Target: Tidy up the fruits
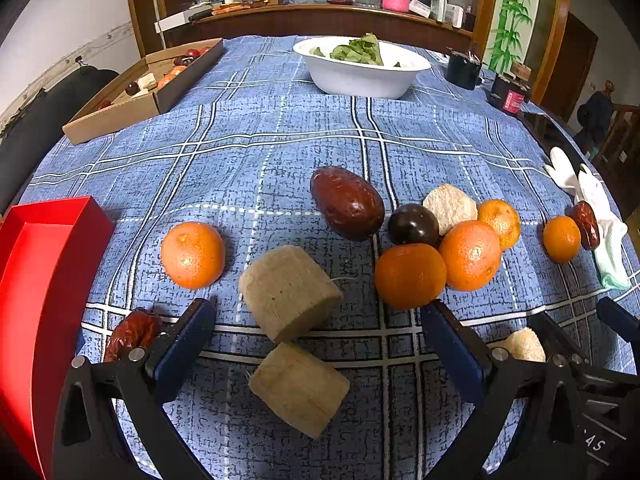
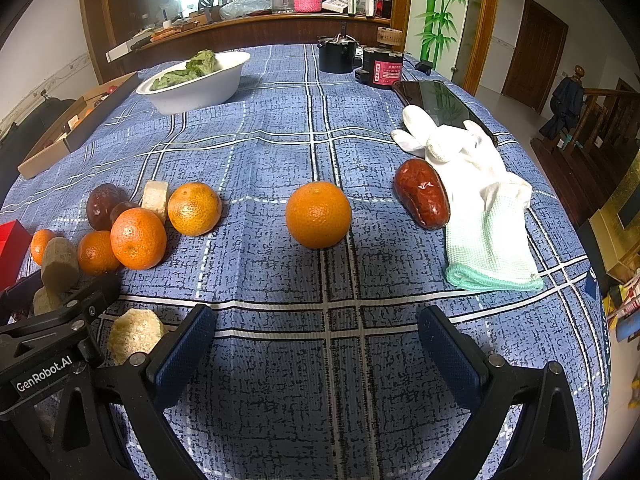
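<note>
Home dining room, tablecloth (image 2: 280, 128) (plaid), staircase (image 2: 600, 120)

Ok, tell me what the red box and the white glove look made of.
The red box looks like smooth matte plastic or coated card; its walls are thin, flat and evenly coloured. The white glove looks like knitted fabric: its greenish cuff shows a ribbed weave, and it lies limp.

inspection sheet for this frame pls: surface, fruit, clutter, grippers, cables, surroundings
Surface: blue plaid tablecloth, flat, covers the table.
Job's things: five oranges; lone orange apart, ahead of the right gripper; cluster of three oranges touching a dark plum; red dates; cut tan chunks; red box at left.
Clutter: white bowl of greens, cardboard tray, white glove touching a date, phone, dark jars.
Grippers: left gripper open, empty; right gripper open, empty.
Cables: nothing seen.
Surroundings: cluttered wooden counter, stair railing at right.
</note>
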### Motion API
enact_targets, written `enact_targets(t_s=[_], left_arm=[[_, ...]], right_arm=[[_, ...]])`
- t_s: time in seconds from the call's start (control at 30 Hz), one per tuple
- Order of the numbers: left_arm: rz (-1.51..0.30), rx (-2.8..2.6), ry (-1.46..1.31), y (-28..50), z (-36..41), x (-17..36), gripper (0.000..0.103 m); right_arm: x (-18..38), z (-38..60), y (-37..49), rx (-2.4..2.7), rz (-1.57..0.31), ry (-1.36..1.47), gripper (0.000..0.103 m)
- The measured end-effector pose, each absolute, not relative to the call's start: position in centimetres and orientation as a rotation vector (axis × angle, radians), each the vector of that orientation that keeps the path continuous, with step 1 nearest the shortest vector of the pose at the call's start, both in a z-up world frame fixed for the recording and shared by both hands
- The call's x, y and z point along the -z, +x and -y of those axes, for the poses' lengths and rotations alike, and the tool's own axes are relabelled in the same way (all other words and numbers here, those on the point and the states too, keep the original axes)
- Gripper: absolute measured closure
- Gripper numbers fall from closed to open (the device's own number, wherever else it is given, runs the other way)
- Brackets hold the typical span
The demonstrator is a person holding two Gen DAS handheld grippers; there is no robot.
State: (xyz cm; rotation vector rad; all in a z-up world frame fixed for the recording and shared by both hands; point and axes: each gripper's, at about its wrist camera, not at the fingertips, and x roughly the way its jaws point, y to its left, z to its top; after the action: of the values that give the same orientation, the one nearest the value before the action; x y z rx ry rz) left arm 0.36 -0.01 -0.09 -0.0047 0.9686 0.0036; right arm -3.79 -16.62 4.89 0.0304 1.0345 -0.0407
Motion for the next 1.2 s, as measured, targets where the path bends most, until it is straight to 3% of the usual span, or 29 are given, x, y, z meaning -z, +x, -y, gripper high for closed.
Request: enact_targets(t_s=[0.6,0.73,0.87,0.9,0.97,1.2], left_arm=[[-0.991,0.035,0.008,0.4,-0.1,0.1,0.001],[-0.978,0.079,-0.019,-0.2,-0.6,-0.4,0.006],[-0.881,0.131,-0.062,-2.5,-2.1,-3.4,0.018],[-0.854,0.142,-0.074,-3.1,-2.7,-4.3,0.018],[-0.789,0.146,-0.092,-4.8,-4.5,-6.5,0.018],[-0.737,0.071,-0.124,-7.4,-12.1,-10.1,0.018]], right_arm=[[-4.8,16.6,-3.3,0.04,-1.081,0.042,0.0],[-4.7,16.5,-3.4,0.044,-1.074,0.044,0.0],[-4.8,16.5,-3.6,0.048,-1.068,0.042,0.001],[-5.0,16.5,-3.7,0.048,-1.06,0.046,0.002],[-5.8,16.7,-4.3,0.056,-1.013,0.047,0.016],[-10.4,14.1,-9.2,-0.134,-0.872,0.039,0.016]])
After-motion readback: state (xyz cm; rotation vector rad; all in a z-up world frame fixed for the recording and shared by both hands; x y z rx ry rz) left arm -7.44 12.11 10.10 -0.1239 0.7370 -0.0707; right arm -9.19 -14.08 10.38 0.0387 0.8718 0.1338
